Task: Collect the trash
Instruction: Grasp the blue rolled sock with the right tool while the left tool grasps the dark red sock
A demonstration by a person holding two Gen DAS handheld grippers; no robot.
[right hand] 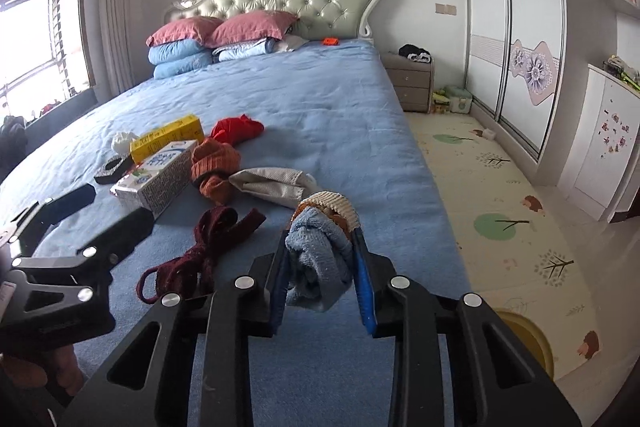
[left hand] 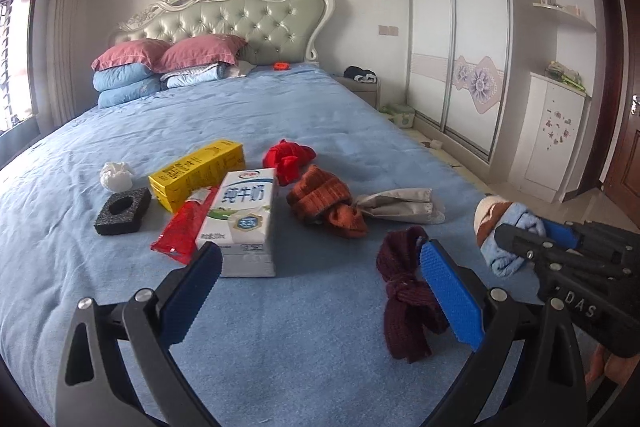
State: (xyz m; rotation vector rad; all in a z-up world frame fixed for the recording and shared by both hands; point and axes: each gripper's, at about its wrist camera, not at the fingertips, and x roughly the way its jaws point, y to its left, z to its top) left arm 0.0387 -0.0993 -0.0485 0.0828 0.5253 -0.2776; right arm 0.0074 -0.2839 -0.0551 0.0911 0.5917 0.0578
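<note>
Right claw (right hand: 320, 267) clamped on light-blue knitted sock bundle (right hand: 316, 263); left claw (left hand: 316, 299) apart, unladen. Carry level, avoid snagging maroon knotted socks (right hand: 200, 251).

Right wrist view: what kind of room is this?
A home bedroom, almost certainly. A large bed with a tufted headboard and stacked pillows fills the view, with a sliding-door wardrobe along the side wall and a nightstand beside the bed.
</note>
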